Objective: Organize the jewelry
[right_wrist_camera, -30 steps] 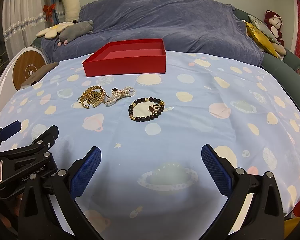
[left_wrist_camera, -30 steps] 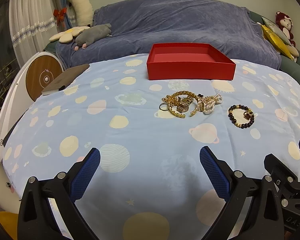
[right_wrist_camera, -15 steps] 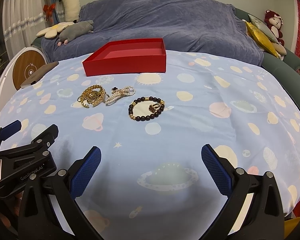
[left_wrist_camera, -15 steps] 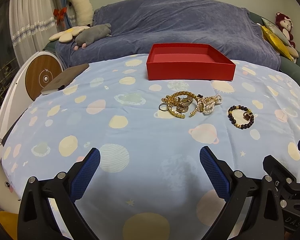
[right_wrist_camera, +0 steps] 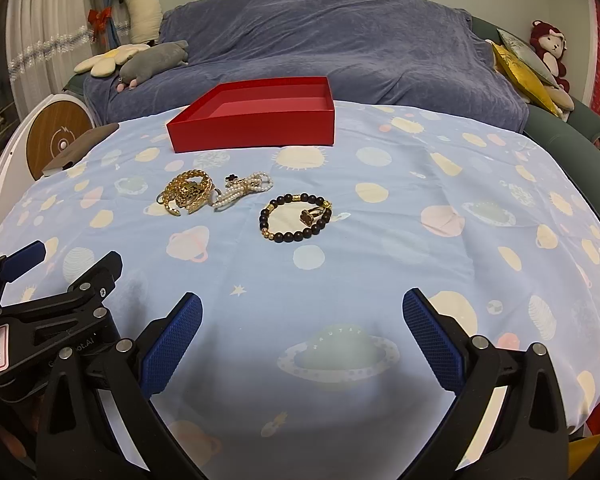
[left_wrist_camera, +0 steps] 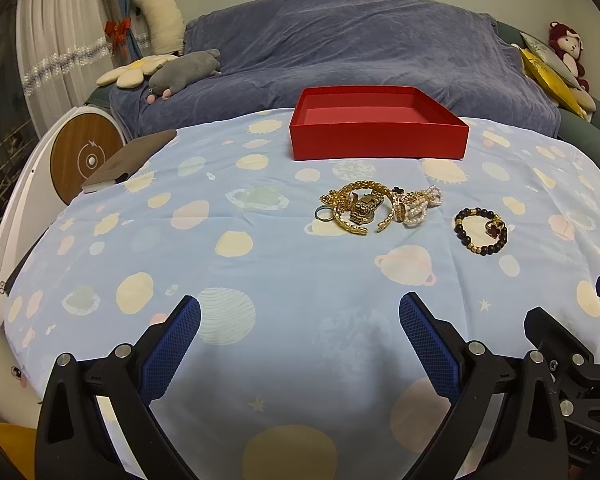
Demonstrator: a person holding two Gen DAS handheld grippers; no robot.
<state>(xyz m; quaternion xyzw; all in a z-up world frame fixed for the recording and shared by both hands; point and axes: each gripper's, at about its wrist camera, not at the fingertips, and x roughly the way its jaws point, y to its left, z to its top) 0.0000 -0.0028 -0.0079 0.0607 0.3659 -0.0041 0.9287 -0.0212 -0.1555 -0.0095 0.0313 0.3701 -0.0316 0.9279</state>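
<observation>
An empty red box (left_wrist_camera: 378, 127) stands at the far side of the planet-print cloth; it also shows in the right wrist view (right_wrist_camera: 256, 118). In front of it lie a pile of gold chains (left_wrist_camera: 356, 206) (right_wrist_camera: 186, 196), a pearl bracelet (left_wrist_camera: 420, 208) (right_wrist_camera: 244, 190), and a dark bead bracelet (left_wrist_camera: 480, 232) (right_wrist_camera: 294, 218) with a gold ring (right_wrist_camera: 312, 214) inside it. My left gripper (left_wrist_camera: 300, 344) is open and empty, near the front edge. My right gripper (right_wrist_camera: 302, 340) is open and empty, to the right of the left one.
A blue-covered sofa (left_wrist_camera: 360, 52) with plush toys (left_wrist_camera: 180, 70) runs behind the table. A brown notebook (left_wrist_camera: 130, 160) lies at the table's far left corner. A white device with a wooden disc (left_wrist_camera: 86, 160) stands to the left.
</observation>
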